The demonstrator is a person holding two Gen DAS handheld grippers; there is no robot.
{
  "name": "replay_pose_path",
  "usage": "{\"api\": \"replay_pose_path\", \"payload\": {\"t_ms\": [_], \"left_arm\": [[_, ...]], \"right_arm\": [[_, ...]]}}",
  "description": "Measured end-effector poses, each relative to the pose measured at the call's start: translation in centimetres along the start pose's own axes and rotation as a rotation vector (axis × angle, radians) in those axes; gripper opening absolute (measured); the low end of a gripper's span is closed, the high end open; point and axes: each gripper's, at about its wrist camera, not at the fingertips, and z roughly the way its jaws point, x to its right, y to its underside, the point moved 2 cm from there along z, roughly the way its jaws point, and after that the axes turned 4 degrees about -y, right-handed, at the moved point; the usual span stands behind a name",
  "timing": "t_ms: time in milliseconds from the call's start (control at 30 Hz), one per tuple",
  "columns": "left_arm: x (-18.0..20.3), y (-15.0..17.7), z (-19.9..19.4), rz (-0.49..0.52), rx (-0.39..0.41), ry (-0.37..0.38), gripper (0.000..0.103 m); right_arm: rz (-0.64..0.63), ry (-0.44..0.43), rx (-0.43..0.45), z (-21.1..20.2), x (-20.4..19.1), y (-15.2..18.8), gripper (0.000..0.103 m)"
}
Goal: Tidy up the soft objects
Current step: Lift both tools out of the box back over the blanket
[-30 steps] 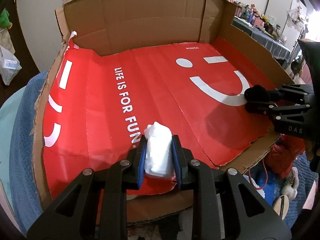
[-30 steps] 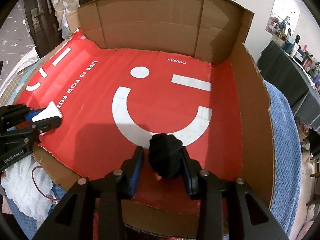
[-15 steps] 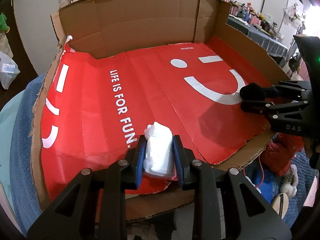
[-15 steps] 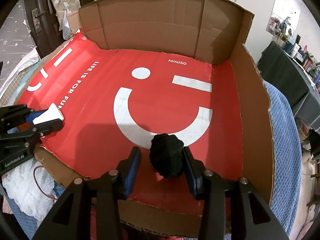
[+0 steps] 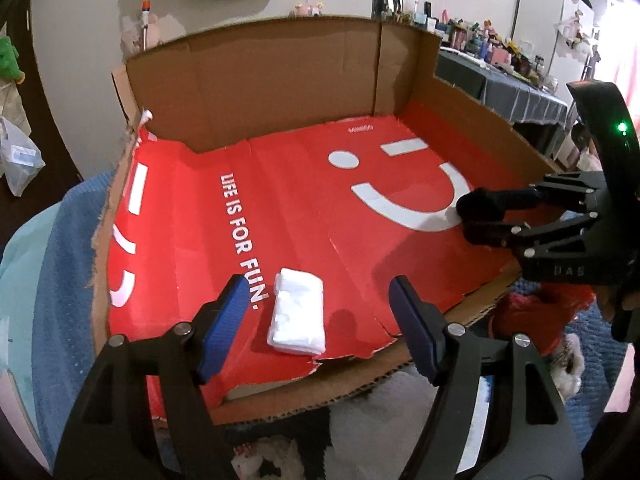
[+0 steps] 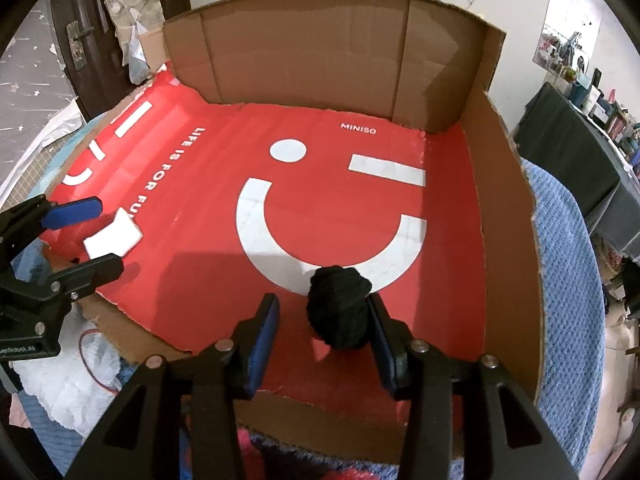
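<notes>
A cardboard box lined with a red printed sheet lies open in front of me. A white folded soft pack lies flat on the sheet near the front edge, between the wide-open fingers of my left gripper; it also shows in the right wrist view. A black yarn-like ball rests on the sheet by the white smile mark. My right gripper is open, its right finger touching the ball and its left finger apart from it. The ball shows in the left wrist view.
The box has tall cardboard walls at the back and right, and a low torn front edge. Blue towelling lies under and around the box. White fluffy fabric and red soft items lie in front.
Both grippers have opened. The white pack left the left jaws and now lies flat on the sheet. The right jaws have spread, with the black ball resting on the sheet.
</notes>
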Motion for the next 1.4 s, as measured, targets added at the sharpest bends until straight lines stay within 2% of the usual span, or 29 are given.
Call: {"api": "replay_pose_path", "payload": {"t_ms": [167,233,400,533,667,733,867,933,1133,1400], "left_arm": [[0.4,-0.3,-3.1,-0.003,0.074,-0.026,0.072],[0.5,-0.4,-4.7,-0.009,0.115,-0.028,0.078],[1.3,0.2,-8.7,-0.01,0.211,-0.057,0.081],[1.8,1.2,-11.9,-0.019,0.293,-0.073,0.09],[2.2,2.4,-14.7,-0.031,0.376,-0.12,0.091],[2.3,3.1,-15.9,-0.048,0.408,-0.131,0.098],[2.9,4.8,-18.0,-0.077,0.482,-0.157,0.1],[3.2,5.8,-18.8,-0.083,0.514,-0.179,0.1],[4.4,9.2,-19.9,-0.121,0.578,-0.223,0.103],[6.6,14.0,-19.5,-0.132,0.605,-0.244,0.103]], "right_arm": [[-0.012,0.005,0.054,-2.5,-0.8,0.0,0.063],[-0.012,0.019,0.083,-3.9,-1.1,0.0,0.066],[-0.015,0.016,0.182,-8.1,-2.1,0.4,0.072],[-0.022,0.03,0.29,-11.8,-3.2,1.3,0.078],[-0.011,0.031,0.398,-15.3,-4.0,2.7,0.086],[-0.004,0.036,0.446,-16.9,-4.5,3.6,0.091],[0.005,0.039,0.563,-19.7,-5.5,6.2,0.098],[0.006,0.055,0.614,-20.5,-5.8,7.6,0.102],[0.01,0.107,0.701,-21.0,-6.9,11.9,0.103],[0.041,0.149,0.728,-19.1,-8.1,17.3,0.103]]}}
